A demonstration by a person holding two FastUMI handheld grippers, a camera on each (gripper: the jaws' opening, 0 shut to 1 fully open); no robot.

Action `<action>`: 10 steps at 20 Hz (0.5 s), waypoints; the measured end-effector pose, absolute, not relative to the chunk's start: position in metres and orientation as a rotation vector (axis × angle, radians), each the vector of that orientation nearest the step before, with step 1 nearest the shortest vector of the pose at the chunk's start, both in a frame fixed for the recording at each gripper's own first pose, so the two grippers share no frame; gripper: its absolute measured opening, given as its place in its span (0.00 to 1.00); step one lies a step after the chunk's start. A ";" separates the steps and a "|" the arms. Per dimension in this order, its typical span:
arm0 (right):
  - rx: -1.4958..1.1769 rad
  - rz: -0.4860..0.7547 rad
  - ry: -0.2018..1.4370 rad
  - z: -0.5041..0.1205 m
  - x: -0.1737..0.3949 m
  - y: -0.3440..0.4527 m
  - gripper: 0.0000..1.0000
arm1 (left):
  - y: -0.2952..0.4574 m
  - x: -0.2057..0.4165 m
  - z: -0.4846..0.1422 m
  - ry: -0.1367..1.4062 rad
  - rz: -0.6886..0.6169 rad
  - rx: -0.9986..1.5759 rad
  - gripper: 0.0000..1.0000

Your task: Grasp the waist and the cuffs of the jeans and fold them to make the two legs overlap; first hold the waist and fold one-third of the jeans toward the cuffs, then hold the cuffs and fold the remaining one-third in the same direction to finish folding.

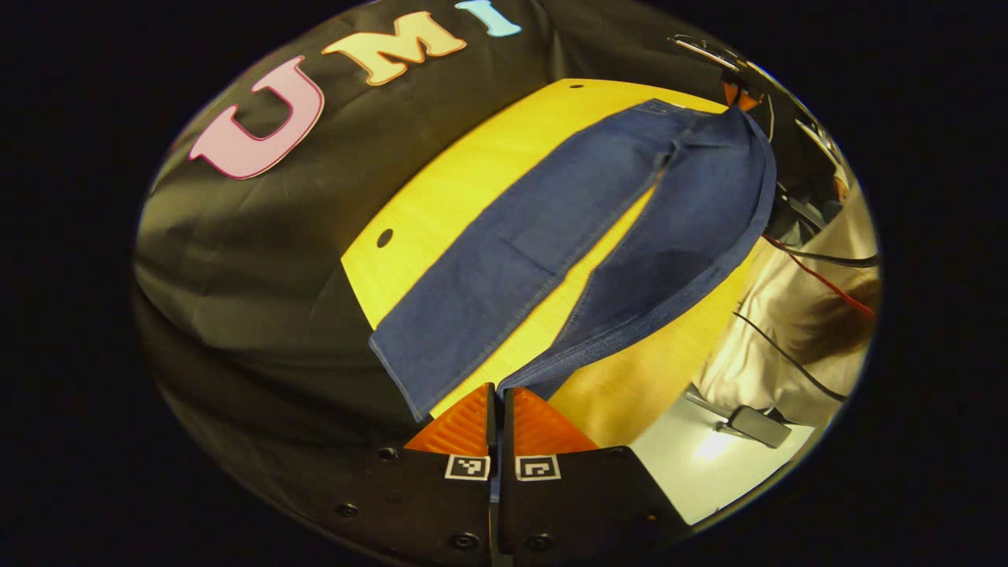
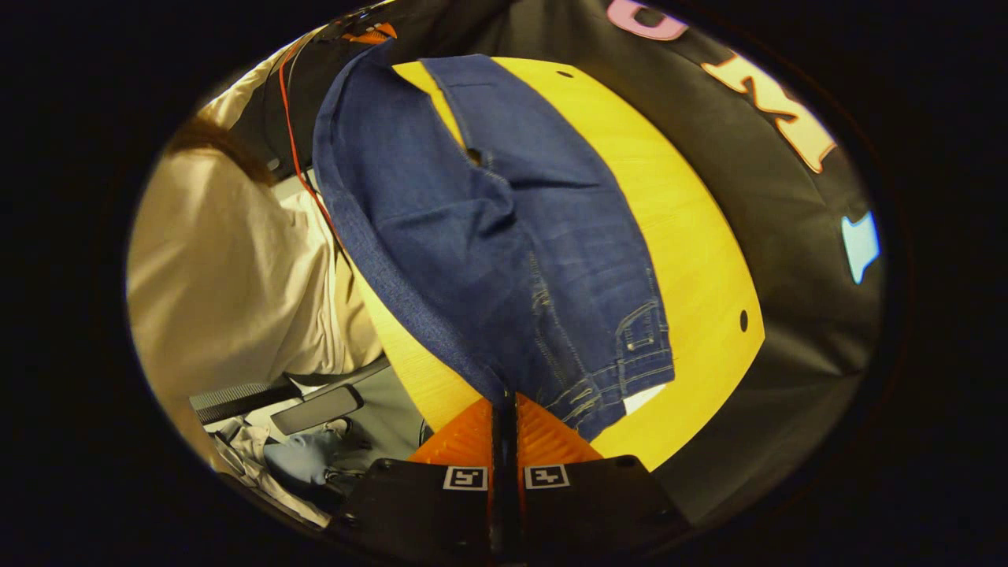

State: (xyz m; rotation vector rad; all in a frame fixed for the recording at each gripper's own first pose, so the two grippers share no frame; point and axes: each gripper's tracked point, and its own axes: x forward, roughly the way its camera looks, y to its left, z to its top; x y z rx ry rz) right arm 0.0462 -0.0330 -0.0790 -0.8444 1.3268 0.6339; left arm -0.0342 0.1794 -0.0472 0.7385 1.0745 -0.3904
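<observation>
In the left gripper view the left gripper (image 1: pixel 498 409) had its two fingers pressed together on the hem corner of one cuff (image 1: pixel 516 383) of the jeans (image 1: pixel 567 236), the denim edge running straight out of the narrow seam between them. From that pinch the near leg rose away, lifted off the yellow table (image 1: pixel 441 197) along the edge nearest the person, while the other leg lay flat on the tabletop with its cuff at the table's near edge beside the black cloth. At the far end of the garment the right gripper (image 1: pixel 740 94) showed small, holding the waist at the table's far corner. In the right gripper view the right gripper (image 2: pixel 504 409) likewise had its fingers closed together on the waistband corner (image 2: pixel 512 390), the belt loops and stitched waist spreading just beside it toward the table's near edge. From there the jeans stretched away across the table, the person-side leg raised and draped over the other. A person's light sleeve (image 2: pixel 236 268) sat off the table's edge, with a red cable (image 2: pixel 295 150) trailing beside the denim.
</observation>
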 end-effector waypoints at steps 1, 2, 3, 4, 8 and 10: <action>-0.834 0.619 1.328 -0.075 0.057 -0.035 0.03 | 0.186 -0.021 -0.048 1.068 -0.376 0.745 0.00; -0.828 0.611 1.330 -0.071 0.069 -0.037 0.03 | 0.191 -0.007 -0.048 1.056 -0.368 0.749 0.00; -0.822 0.602 1.331 -0.069 0.082 -0.038 0.03 | 0.198 0.008 -0.049 1.056 -0.344 0.753 0.00; -0.816 0.594 1.336 -0.068 0.096 -0.039 0.03 | 0.200 0.022 -0.050 1.047 -0.339 0.767 0.00; -0.801 0.556 1.374 -0.083 0.149 -0.050 0.03 | 0.209 0.082 -0.066 1.042 -0.335 0.816 0.00; -0.794 0.539 1.395 -0.095 0.171 -0.063 0.03 | 0.213 0.108 -0.078 1.054 -0.336 0.843 0.00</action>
